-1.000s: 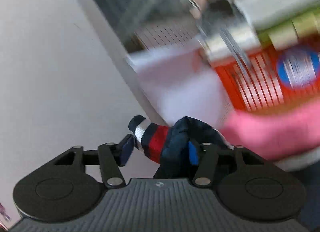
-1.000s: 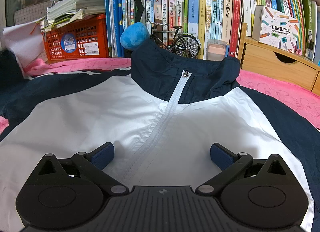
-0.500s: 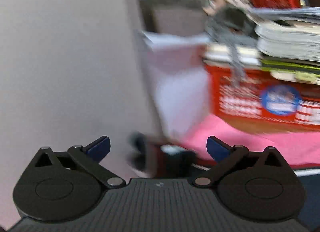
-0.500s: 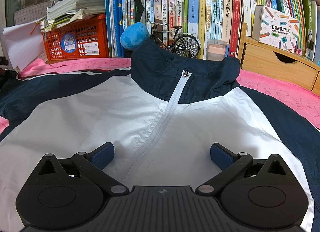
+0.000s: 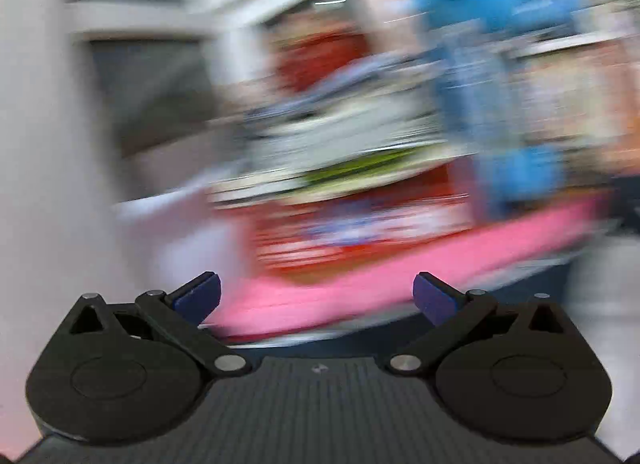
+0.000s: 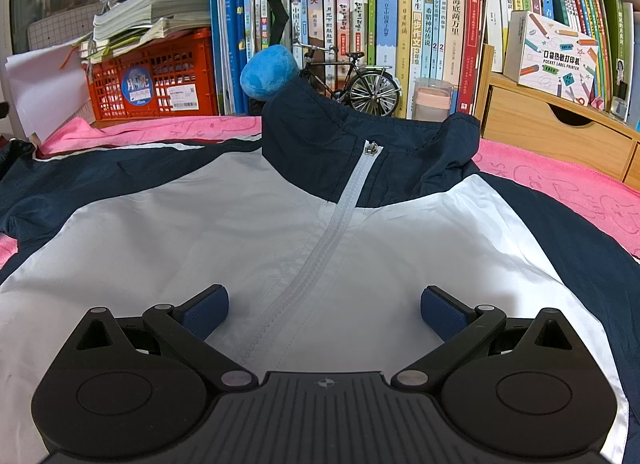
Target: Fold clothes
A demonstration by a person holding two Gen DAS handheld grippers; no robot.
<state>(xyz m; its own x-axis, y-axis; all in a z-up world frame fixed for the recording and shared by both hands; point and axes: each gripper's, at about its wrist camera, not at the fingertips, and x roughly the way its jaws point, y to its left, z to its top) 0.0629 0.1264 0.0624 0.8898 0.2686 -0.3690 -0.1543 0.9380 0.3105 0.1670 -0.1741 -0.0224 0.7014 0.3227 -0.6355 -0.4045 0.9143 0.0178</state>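
The left tool (image 5: 316,296), wide and empty after dropping the sleeve cuff, swings off in blur, while the wide right tool (image 6: 324,306) hovers over the jacket (image 6: 248,232) spread flat, zipped, on the pink-covered table (image 6: 560,179), folding barely begun

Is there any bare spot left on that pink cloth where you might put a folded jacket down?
Little. The jacket covers most of the pink cloth. Bare strips remain at right, between the sleeve and the wooden drawers, and at back left, before the orange crate. Behind the collar it is crowded: toy bicycle, blue plush, cup.
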